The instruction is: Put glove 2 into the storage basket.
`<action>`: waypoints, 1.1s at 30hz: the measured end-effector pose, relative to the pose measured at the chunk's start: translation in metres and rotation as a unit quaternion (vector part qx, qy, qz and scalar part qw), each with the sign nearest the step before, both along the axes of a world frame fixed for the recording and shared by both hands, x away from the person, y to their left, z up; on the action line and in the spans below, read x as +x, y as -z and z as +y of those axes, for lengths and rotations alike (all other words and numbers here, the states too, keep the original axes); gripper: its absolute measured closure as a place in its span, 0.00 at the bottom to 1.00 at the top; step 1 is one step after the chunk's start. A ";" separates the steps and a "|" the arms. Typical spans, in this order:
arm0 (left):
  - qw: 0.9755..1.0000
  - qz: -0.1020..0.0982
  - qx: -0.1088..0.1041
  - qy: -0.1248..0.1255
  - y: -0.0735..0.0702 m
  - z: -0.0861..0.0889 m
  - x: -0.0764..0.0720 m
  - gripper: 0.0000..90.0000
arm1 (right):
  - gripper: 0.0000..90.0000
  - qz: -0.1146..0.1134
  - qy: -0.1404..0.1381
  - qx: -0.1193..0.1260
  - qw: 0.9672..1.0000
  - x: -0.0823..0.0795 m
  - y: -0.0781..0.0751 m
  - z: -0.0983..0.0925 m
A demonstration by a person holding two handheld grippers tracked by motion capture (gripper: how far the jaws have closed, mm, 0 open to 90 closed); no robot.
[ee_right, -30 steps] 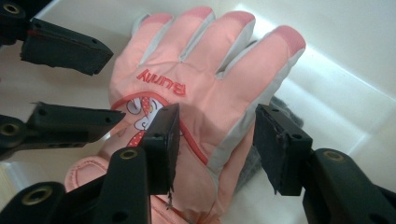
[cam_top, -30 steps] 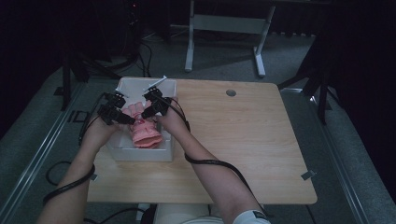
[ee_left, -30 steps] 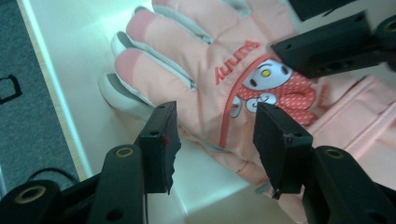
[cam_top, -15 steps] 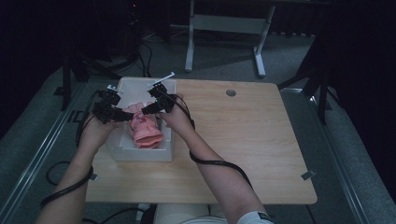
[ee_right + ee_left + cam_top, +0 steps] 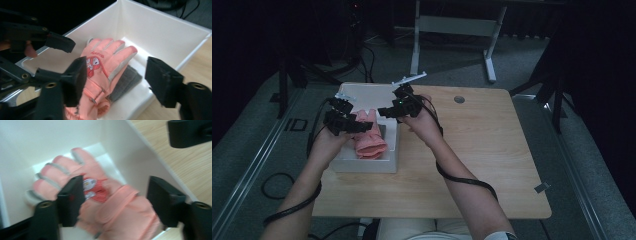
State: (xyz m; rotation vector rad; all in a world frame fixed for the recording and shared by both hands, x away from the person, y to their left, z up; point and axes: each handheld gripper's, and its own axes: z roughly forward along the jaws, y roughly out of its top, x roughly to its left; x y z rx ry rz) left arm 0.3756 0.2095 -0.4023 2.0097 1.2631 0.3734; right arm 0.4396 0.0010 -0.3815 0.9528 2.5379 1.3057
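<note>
Since the earlier frame both grippers have risen away from the pink glove (image 5: 370,140), and their jaws have just been opening, with nothing pinched between them now. The glove lies inside the white box (image 5: 389,162) at the left part of the counter (image 5: 472,165), palm side down, on top of a grey piece (image 5: 126,78) that I judge to be a second glove or its lining.

What could go wrong from here: the glove's cuff (image 5: 82,110) lies near the front wall of the box, so if a gripper comes down again it may catch the cuff and drag the glove out. Also the 2 grippers are close to each other above the box, and they may knock together.

The left gripper (image 5: 112,202) is spread wide and hangs above the glove without touching it. The right gripper (image 5: 115,75) is also spread wide, above the box, and holds nothing.
</note>
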 end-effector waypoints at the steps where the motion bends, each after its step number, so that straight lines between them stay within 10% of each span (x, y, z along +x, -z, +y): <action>1: 1.000 -0.002 -0.005 0.011 -0.001 -0.002 -0.001 0.21 | 0.32 -0.005 -0.004 0.002 1.000 -0.003 -0.003 -0.006; 9: 0.997 -0.038 -0.040 0.062 -0.003 -0.035 -0.012 0.01 | 0.15 -0.019 -0.027 0.024 0.999 -0.019 -0.007 -0.051; 19: 0.989 -0.062 -0.072 0.116 -0.005 -0.075 -0.025 0.00 | 0.16 -0.043 0.006 0.009 0.999 -0.026 0.002 -0.105; 27: 0.984 -0.079 -0.027 0.158 0.003 -0.121 -0.037 0.00 | 0.16 -0.068 0.024 0.007 0.997 -0.035 0.015 -0.139; 33: 0.979 -0.084 -0.034 0.180 0.011 -0.140 -0.042 0.00 | 0.16 -0.071 0.029 0.000 0.997 -0.040 0.027 -0.161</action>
